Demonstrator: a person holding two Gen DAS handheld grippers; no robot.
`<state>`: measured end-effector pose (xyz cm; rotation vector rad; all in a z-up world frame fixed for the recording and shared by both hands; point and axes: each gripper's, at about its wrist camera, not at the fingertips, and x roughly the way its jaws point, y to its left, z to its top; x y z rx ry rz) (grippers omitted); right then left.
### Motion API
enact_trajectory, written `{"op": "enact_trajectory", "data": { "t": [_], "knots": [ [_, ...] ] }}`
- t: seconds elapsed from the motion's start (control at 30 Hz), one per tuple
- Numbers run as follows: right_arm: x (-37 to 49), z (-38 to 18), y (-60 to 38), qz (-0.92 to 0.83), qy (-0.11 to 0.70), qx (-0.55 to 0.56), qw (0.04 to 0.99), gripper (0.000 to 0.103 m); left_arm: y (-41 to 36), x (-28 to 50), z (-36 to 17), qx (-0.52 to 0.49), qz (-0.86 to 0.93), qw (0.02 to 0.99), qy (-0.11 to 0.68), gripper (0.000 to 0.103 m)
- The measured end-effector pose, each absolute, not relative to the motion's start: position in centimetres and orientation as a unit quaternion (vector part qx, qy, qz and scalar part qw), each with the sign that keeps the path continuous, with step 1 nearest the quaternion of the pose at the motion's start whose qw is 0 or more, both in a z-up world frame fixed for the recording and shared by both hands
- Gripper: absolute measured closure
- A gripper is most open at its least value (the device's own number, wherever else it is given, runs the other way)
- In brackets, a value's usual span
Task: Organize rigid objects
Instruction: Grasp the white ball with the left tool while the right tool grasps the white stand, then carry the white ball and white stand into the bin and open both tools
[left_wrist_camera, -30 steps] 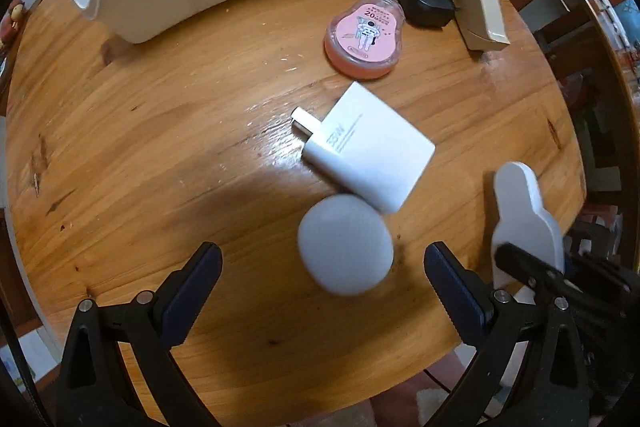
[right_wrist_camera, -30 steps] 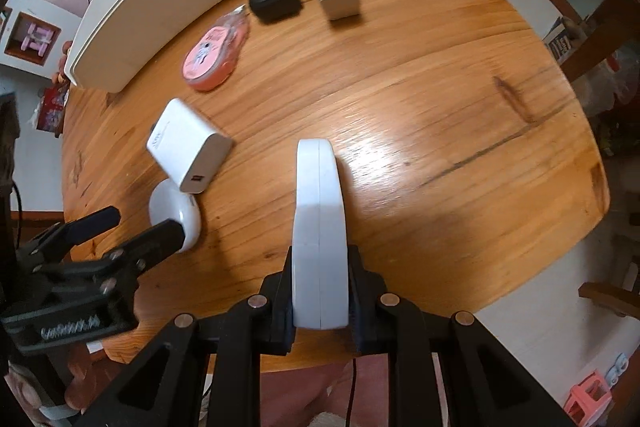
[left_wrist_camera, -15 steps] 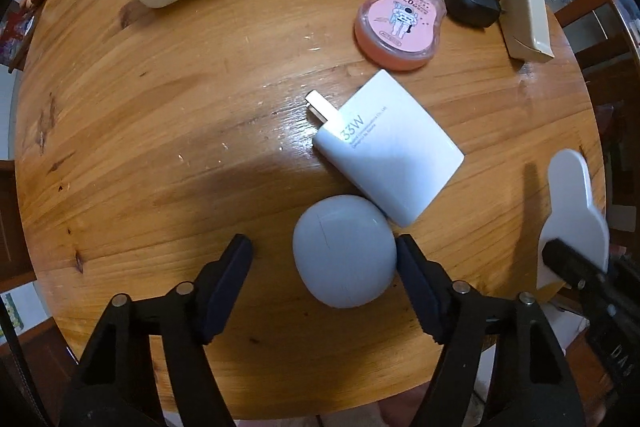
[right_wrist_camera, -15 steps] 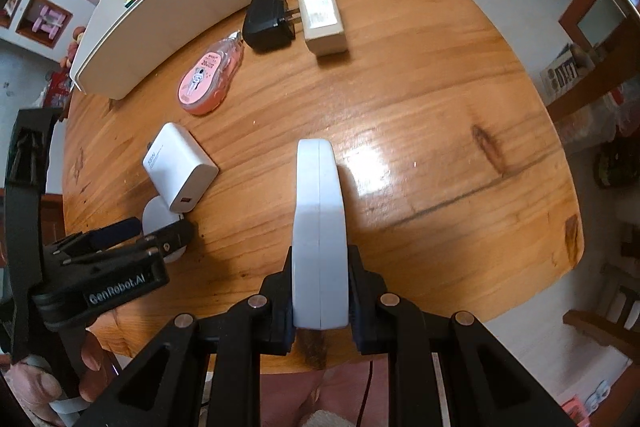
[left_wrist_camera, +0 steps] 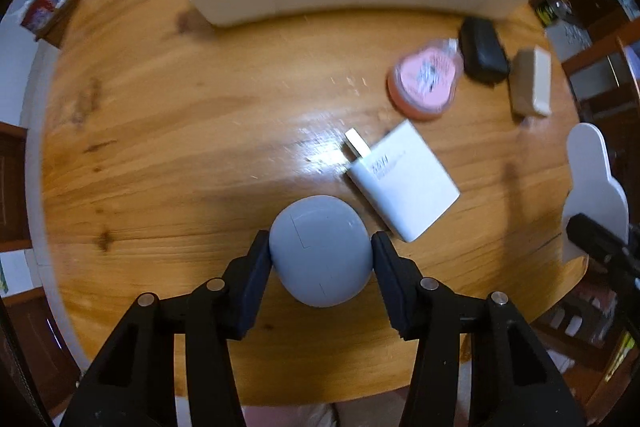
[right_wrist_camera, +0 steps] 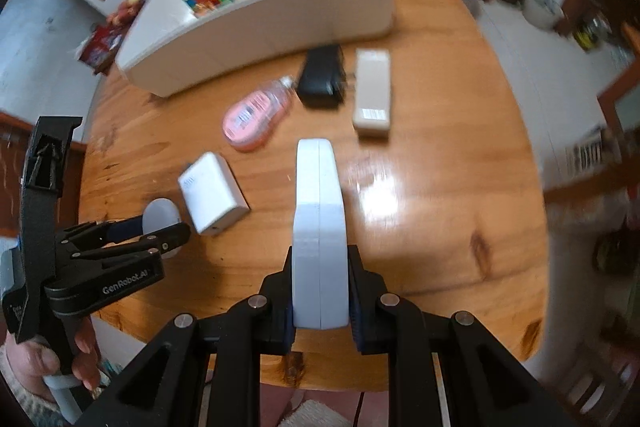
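My left gripper (left_wrist_camera: 320,259) is shut on a pale grey rounded earbud case (left_wrist_camera: 320,251), held just above the wooden table near its front edge; the case also shows in the right wrist view (right_wrist_camera: 160,215). My right gripper (right_wrist_camera: 320,291) is shut on a flat white plastic piece (right_wrist_camera: 318,227), held edge-up above the table; it also shows at the right of the left wrist view (left_wrist_camera: 592,187). A white charger (left_wrist_camera: 404,183) lies just right of the case.
A long white bin (right_wrist_camera: 260,11) with colourful items stands at the table's back. In front of it lie a pink bottle (right_wrist_camera: 256,115), a black adapter (right_wrist_camera: 320,75) and a beige box (right_wrist_camera: 372,91). The round wooden table (right_wrist_camera: 440,187) drops off on all sides.
My left gripper's jaws closed onto the earbud case and lifted it. Both grippers rose and tilted up, bringing the white bin's inside into view. The right gripper kept its hold.
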<state>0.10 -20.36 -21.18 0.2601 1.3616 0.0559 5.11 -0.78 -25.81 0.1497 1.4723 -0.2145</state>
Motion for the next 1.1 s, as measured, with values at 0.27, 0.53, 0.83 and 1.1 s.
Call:
{"op": "enact_trajectory", "data": {
  "t": [0.27,0.53,0.83,1.1],
  "knots": [
    [2.2,-15.3,-20.7,0.093,0.582,0.082,0.804,0.082,-0.7,6.1,-15.5,0.055,-0.076,0.801,0.591,0.049],
    [7.0,-6.7,-20.8,0.124,0.498,0.070,0.855,0.082,-2.4,10.6,-4.6,0.077,-0.081,0.864,0.490,0.049],
    [15.3,-0.6,-19.9,0.103,0.434,0.047,0.894,0.082,-3.7,18.6,-5.1,0.088,-0.092,0.869,0.478,0.049],
    [24.8,-4.8,-21.4,0.046,0.467,0.067,0.881,0.082,-3.9,25.3,-13.2,0.105,-0.073,0.830,0.542,0.049]
  ]
}}
